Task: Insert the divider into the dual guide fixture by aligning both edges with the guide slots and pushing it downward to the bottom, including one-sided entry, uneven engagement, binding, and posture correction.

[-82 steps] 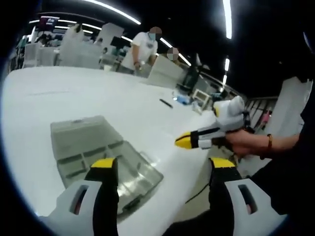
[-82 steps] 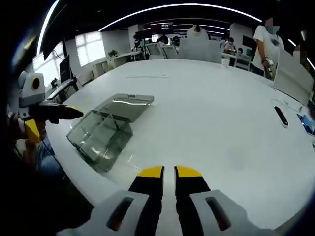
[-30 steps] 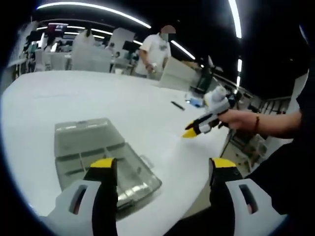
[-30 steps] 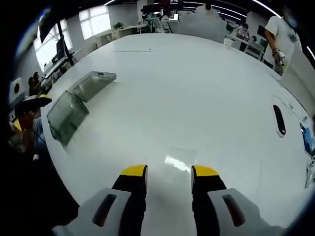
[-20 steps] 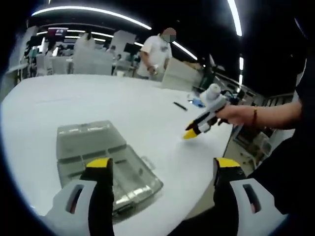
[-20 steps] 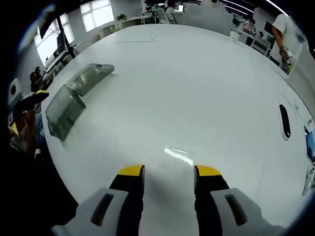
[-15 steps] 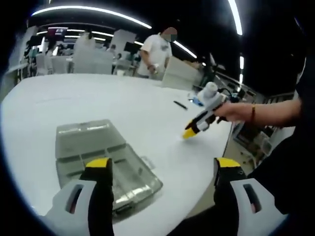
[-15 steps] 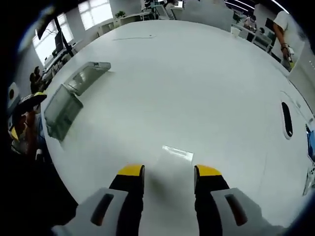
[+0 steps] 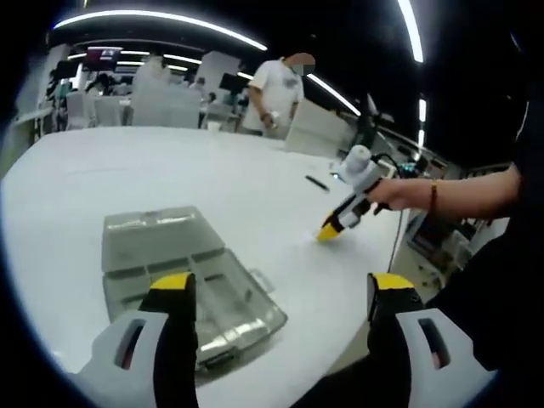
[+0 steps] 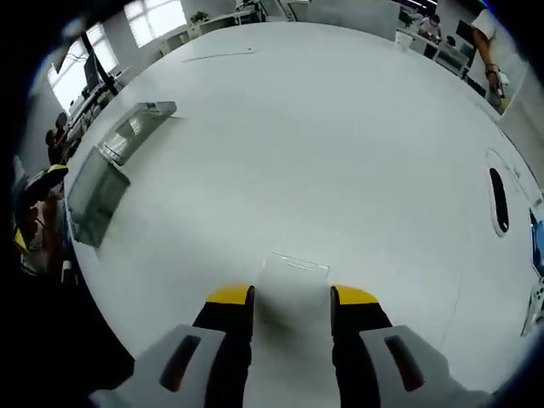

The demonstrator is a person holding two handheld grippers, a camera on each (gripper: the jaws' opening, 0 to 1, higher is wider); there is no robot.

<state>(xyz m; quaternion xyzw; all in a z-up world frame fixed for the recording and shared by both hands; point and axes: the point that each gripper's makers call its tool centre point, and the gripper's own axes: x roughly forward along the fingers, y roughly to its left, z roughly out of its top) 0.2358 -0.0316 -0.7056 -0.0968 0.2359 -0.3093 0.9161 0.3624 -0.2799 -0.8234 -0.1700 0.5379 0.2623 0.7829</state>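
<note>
The clear divider point(image 10: 293, 270) lies flat on the white table point(image 10: 340, 153), just ahead of the right gripper point(image 10: 291, 295), whose jaws stand apart on either side of its near edge. The open clear case point(image 9: 183, 280) sits well apart, near the table's edge. The left gripper point(image 9: 276, 289) hangs over the case, jaws wide apart and holding nothing. A dark pen-like thing point(image 10: 499, 200) lies farther off.

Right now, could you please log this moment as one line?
right gripper: open, over divider | left gripper: open | fixture: on table
</note>
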